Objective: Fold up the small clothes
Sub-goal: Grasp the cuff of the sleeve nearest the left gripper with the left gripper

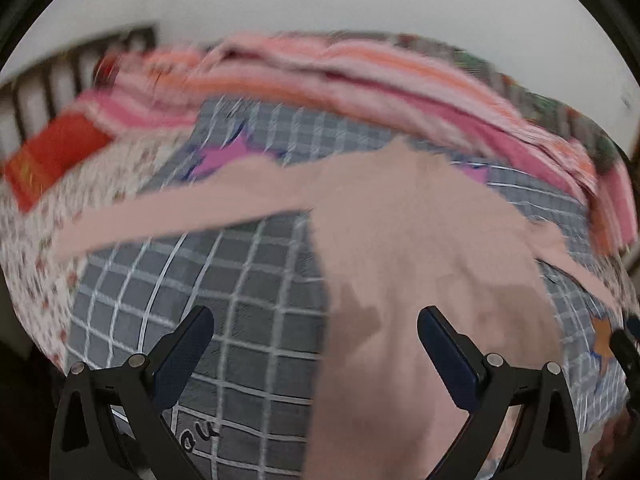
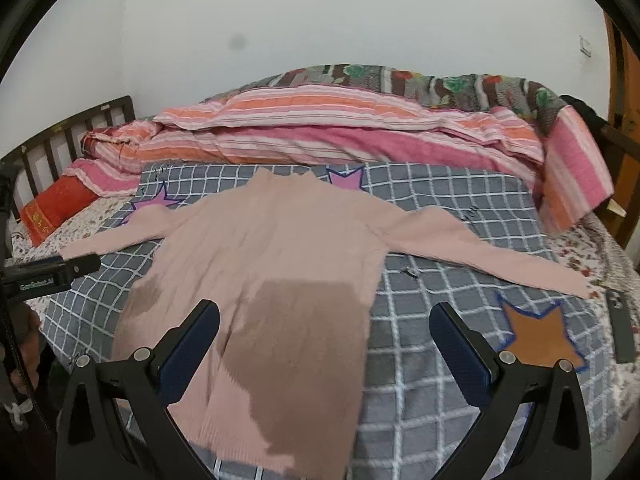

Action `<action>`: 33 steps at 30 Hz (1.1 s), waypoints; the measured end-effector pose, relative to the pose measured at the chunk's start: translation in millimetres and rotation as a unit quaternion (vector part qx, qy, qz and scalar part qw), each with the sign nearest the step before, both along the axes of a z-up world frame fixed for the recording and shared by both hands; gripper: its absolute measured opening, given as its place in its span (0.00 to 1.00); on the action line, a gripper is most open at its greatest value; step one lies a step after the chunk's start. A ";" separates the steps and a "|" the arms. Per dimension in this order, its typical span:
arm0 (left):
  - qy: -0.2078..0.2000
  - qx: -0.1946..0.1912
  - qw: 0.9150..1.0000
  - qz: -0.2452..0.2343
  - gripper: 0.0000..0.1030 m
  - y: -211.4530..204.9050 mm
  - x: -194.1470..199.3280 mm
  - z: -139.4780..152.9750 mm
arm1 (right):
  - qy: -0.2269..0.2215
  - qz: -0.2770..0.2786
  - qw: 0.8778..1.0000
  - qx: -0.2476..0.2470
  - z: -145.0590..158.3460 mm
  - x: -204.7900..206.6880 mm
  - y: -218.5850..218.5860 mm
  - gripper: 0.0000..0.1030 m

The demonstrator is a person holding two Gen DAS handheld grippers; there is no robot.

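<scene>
A pale pink knit sweater (image 2: 276, 248) lies flat on a grey checked blanket (image 2: 440, 208), both sleeves spread out to the sides, collar towards the far side. My right gripper (image 2: 324, 312) is open and empty, above the sweater's lower hem. My left gripper (image 1: 316, 318) is open and empty, above the sweater's (image 1: 420, 248) left edge; this view is blurred by motion. The left gripper also shows at the left edge of the right wrist view (image 2: 52, 272).
The blanket covers a bed with a floral sheet (image 2: 576, 248). Striped pink and orange bedding (image 2: 340, 128) is piled along the far side. A red pillow (image 2: 56, 208) lies at the left by the dark headboard (image 2: 80, 128). A dark phone (image 2: 622, 326) lies at the right.
</scene>
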State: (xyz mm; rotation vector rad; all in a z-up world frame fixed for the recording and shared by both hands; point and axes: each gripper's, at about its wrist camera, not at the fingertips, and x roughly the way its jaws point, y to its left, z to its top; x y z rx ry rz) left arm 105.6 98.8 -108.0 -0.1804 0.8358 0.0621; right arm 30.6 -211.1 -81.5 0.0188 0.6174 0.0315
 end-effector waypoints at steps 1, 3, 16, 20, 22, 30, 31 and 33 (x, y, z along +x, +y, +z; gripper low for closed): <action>0.004 -0.004 1.000 0.019 0.99 11.7 3.4 -7.7 | 0.000 0.002 1.000 -0.004 -5.2 6.5 2.4 1.00; 0.001 -0.009 0.998 0.062 0.99 37.8 8.4 -21.1 | 0.004 0.000 1.000 -0.017 -14.0 20.3 7.0 1.00; -0.020 -0.087 0.967 0.237 0.93 206.1 35.1 -74.3 | 0.019 0.011 1.000 0.013 -47.0 106.7 18.6 0.99; -0.033 -0.100 0.952 0.286 0.81 245.5 43.0 -86.2 | 0.018 0.017 1.000 0.012 -49.7 129.6 24.0 0.99; -0.038 -0.097 0.948 0.302 0.76 259.6 50.4 -88.4 | 0.016 0.017 1.000 0.008 -49.6 140.0 27.1 0.99; -0.047 -0.029 0.947 0.316 0.07 269.6 73.8 -70.8 | 0.013 0.028 0.999 0.023 -55.3 156.4 21.4 0.99; -0.056 -0.022 0.949 0.309 0.07 265.4 75.1 -63.4 | 0.013 0.028 0.999 0.029 -57.1 155.0 17.4 0.99; -0.077 -0.006 0.954 0.289 0.07 250.8 79.7 -44.2 | 0.019 0.021 0.999 0.043 -58.5 153.6 6.8 0.99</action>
